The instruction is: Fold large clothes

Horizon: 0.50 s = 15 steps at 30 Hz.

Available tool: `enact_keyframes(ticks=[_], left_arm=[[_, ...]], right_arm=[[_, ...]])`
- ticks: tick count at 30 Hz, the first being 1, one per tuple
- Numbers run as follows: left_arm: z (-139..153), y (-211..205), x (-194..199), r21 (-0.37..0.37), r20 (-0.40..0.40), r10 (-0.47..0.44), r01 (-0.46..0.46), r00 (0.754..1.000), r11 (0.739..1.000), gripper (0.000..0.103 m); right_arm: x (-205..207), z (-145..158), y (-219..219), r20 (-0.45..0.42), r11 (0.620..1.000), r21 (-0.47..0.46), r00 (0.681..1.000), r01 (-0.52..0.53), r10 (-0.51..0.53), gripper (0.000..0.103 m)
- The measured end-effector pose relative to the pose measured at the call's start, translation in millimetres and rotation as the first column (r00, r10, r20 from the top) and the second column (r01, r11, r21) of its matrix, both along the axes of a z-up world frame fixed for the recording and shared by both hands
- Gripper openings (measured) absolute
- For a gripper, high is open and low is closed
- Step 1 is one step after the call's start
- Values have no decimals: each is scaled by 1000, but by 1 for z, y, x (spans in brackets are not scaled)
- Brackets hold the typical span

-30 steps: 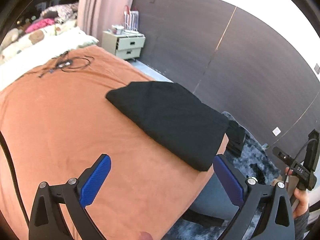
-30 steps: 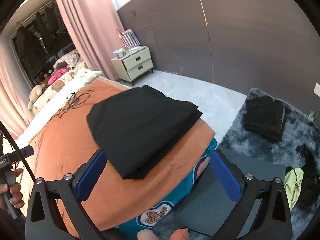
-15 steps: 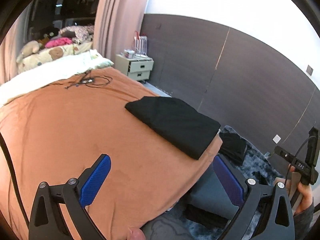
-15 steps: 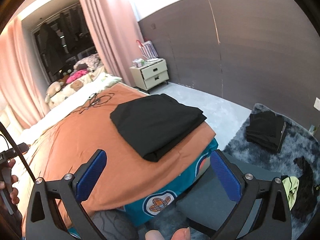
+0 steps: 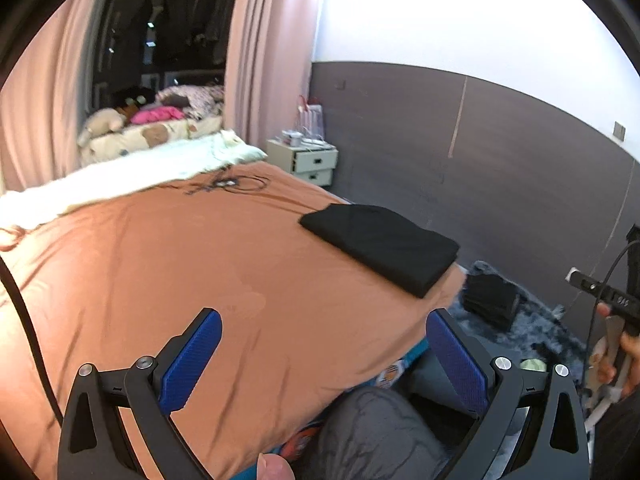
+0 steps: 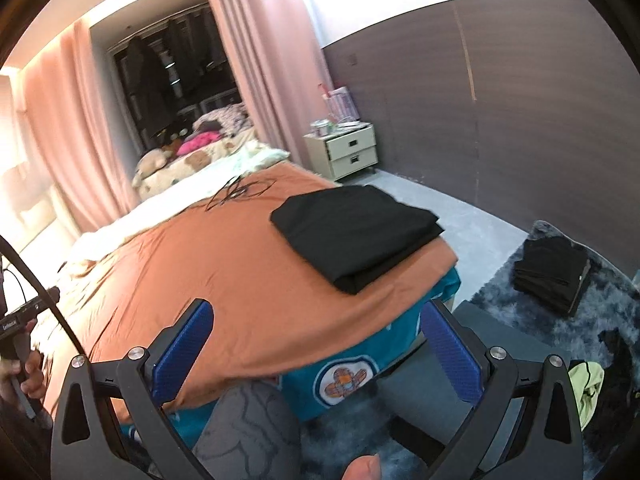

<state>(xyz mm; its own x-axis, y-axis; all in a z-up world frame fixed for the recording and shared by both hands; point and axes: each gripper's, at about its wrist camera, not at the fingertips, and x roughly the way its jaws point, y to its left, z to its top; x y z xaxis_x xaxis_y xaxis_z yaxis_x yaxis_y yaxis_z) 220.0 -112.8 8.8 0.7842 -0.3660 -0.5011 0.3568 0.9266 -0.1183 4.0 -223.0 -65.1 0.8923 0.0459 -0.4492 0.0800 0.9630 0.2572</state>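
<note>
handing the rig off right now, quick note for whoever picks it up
Left hand-held gripper: open, empty, above the bed.
Right hand-held gripper: open, empty, at the bed's foot.
Folded black garment: lies flat on the orange cover by the bed's corner; looks done.
Folded black stack: on the rug.
Left: loose clothes on the rug, possibly next.

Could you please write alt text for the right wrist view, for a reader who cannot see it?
A folded black garment lies near the corner of a bed covered in an orange blanket, seen past the open, empty right tool with blue pads. A stack of dark clothes sits on a grey rug beside the bed.
</note>
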Motion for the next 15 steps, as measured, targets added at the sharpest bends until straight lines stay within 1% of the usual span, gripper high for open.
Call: enact_keyframes(ticks=[2,6,10,15], left_arm=[[-1,12,-14,10,39,39,-40,998,999,103],[-4,32,-38,8,74,83,-84,994,996,103],[-8,44,-64,10,97,116,-117,988,993,103],[-13,60,-99,-30,112,172,-170,979,985,103]], right_arm=[[-5,-3,10,1,999,-17,1000,-27,27,103],[-12,-9,28,1,996,-39,997,-78,78,103],[-21,-16,41,27,993,-48,994,-108,109,103],[-24,-28,56,67,985,-79,985,-152,157,103]])
